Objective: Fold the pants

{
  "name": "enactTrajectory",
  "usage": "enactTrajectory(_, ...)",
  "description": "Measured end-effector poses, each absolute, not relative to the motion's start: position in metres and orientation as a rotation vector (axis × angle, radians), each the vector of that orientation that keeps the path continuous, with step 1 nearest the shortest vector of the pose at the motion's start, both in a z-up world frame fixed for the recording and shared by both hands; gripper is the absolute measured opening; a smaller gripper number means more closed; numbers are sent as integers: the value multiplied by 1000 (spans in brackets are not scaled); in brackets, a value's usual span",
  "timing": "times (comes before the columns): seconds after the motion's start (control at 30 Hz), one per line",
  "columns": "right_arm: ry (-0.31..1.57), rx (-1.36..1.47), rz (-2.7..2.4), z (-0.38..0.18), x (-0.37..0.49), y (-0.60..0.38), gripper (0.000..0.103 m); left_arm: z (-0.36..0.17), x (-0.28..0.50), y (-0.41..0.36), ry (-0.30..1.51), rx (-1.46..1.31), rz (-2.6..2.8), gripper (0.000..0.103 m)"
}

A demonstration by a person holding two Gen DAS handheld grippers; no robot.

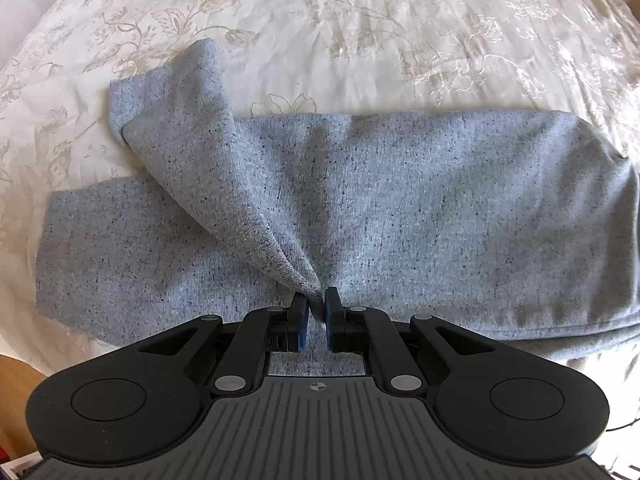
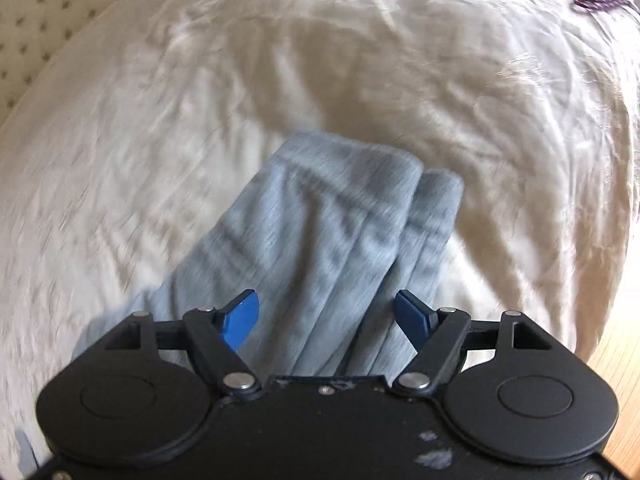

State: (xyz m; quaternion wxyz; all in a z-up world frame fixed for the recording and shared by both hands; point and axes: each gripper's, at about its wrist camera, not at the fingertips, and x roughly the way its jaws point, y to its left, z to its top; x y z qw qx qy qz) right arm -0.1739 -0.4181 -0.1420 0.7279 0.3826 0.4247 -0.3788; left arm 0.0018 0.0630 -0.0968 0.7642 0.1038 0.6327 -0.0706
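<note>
Grey speckled pants (image 1: 400, 200) lie across a white floral bedspread (image 1: 320, 32). My left gripper (image 1: 316, 304) is shut on a pinched fold of the pants and lifts one leg (image 1: 192, 132) up and back over the rest. In the right wrist view the folded pants (image 2: 328, 232) stretch away from the camera, their far end doubled over. My right gripper (image 2: 326, 316) is open and empty, hovering over the near part of the fabric; this view is blurred by motion.
The bedspread (image 2: 160, 120) fills the surroundings in both views. A wooden floor (image 2: 616, 360) shows past the bed's right edge, and also at the lower left in the left wrist view (image 1: 16, 380). A purple item (image 2: 600, 3) lies far right.
</note>
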Motion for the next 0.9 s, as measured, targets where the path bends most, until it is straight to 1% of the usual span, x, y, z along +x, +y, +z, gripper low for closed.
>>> enactTrajectory(0.03,933,856,-832,-144,-174,-424,73,-97,2,62,1373,226,-148,9)
enactTrajectory(0.07,942,859,-821,-145,-171,-428,46,-96,3,62,1373,226,-144,9)
enactTrajectory(0.13,981,810,-770,-137,-166,-426,9,-90,2,61,1358,223,-138,9)
enactTrajectory(0.3,898,586,-673,-78,-165,-409,8,-71,-11,62,1330,208,-163,9)
enactTrajectory(0.37,953,613,-705,-90,-174,-415,8,-80,-17,60,1354,216,-162,9)
enactTrajectory(0.5,1169,602,-755,-152,-177,-425,8,-118,-23,54,1443,242,-122,9)
enactTrajectory(0.57,1182,576,-765,-150,-173,-422,15,-120,-26,54,1447,233,-105,9)
enactTrajectory(0.6,1161,563,-762,-142,-171,-420,22,-115,-28,55,1428,217,-105,9)
enactTrajectory(0.67,1093,517,-757,-122,-168,-415,72,-102,-32,58,1385,203,-116,10)
enactTrajectory(0.7,1048,478,-756,-111,-164,-410,76,-95,-35,61,1360,203,-116,10)
enactTrajectory(0.8,937,385,-683,-80,-145,-389,75,-77,-37,72,1295,207,-78,10)
enactTrajectory(0.9,858,347,-517,-60,-126,-364,78,-69,-29,97,1268,154,-31,10)
